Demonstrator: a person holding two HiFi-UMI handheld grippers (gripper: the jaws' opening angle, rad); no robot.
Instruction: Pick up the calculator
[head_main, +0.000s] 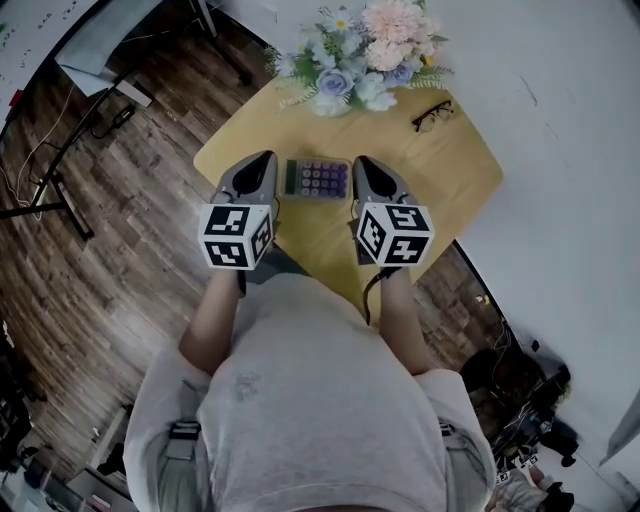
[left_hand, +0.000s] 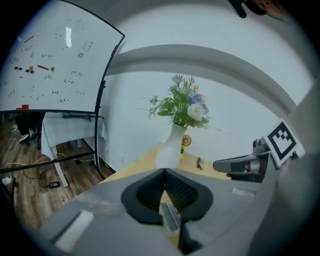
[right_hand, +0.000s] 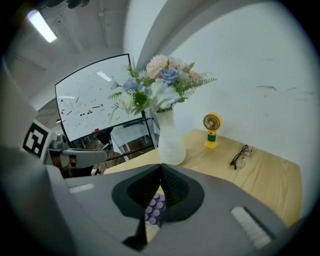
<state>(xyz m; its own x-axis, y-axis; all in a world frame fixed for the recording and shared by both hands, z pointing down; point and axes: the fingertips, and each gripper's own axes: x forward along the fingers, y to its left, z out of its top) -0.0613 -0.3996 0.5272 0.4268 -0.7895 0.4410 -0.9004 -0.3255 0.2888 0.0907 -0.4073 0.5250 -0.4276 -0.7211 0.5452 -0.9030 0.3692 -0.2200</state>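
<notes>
I am holding both grippers clenched, jaws pressed together, with nothing grasped in either. In the head view the left gripper (head_main: 266, 158) is sitting just left of the calculator (head_main: 317, 178) and the right gripper (head_main: 361, 162) just right of it. The calculator is lying flat between the two at the middle of the frame, on the yellow surface (head_main: 450, 180). I cannot tell whether either gripper is touching it.

In the left gripper view, the calculator's display end is showing low in the frame, beneath the closed jaws. In the right gripper view its purple keys are showing in the same spot. Both grippers are pointing towards the white vase (left_hand: 170, 147) of flowers (head_main: 365, 55) at the top of the head view. A pair of glasses (head_main: 432, 115) is lying to the upper right, well apart from the calculator. A small yellow fan (right_hand: 211, 130) is standing between the vase and the glasses. A whiteboard (left_hand: 55, 60) is filling the upper left of the left gripper view.
</notes>
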